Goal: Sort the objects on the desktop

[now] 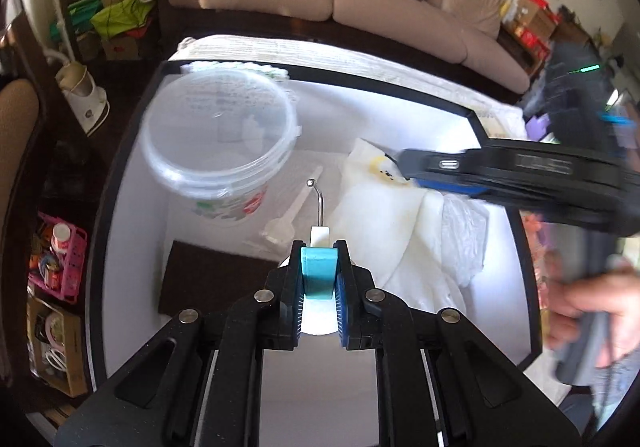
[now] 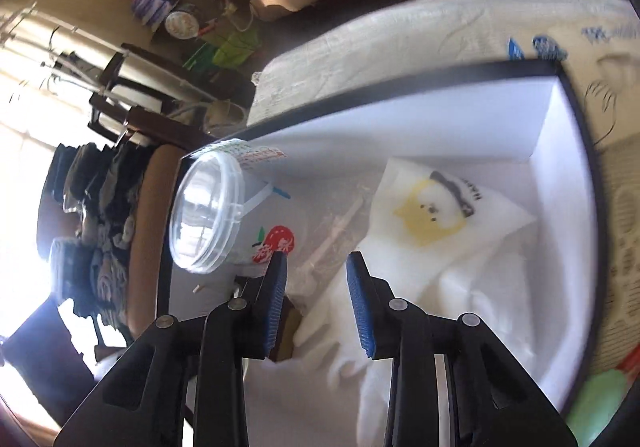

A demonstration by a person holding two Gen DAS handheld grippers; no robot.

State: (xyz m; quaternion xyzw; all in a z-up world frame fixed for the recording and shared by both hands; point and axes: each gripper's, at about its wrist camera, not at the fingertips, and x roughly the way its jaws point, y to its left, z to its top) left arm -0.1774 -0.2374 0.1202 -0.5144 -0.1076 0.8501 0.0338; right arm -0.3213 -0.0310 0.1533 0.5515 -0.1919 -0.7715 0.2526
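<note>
The left gripper (image 1: pixel 319 283) has its two blue fingers (image 1: pixel 297 287) squeezed tight on a small hook (image 1: pixel 318 271). The hook has a chunky teal block between the pads, then a white piece, then a thin bent metal wire with a tiny ball on the end, poking out past the fingertips.

The right gripper (image 2: pixel 316 299) holds nothing. Its blue ridged fingers (image 2: pixel 362 311) stand apart, with a clear gap between them.

Just below and ahead of the left fingertips lies a white plastic scoop (image 1: pixel 294 209), smooth and thin. To the left of the fingers sits a flat dark brown square (image 1: pixel 216 279) that looks a bit rough. To the right is a soft white plastic bag (image 1: pixel 384 219), all crinkly, with a yellow picture on it. Farther ahead and to the left stands a round clear tub (image 1: pixel 220 143) with a strawberry printed on its side. Everything rests in a big white tray (image 1: pixel 132 151) with a black edge.

The step in hand looks like carrying the hook to the tub. To do it well, the person should keep the squeeze steady, hold the wire end away from the bag so it does not snag, and bring the hook right over the tub's wide mouth before letting go.
</note>
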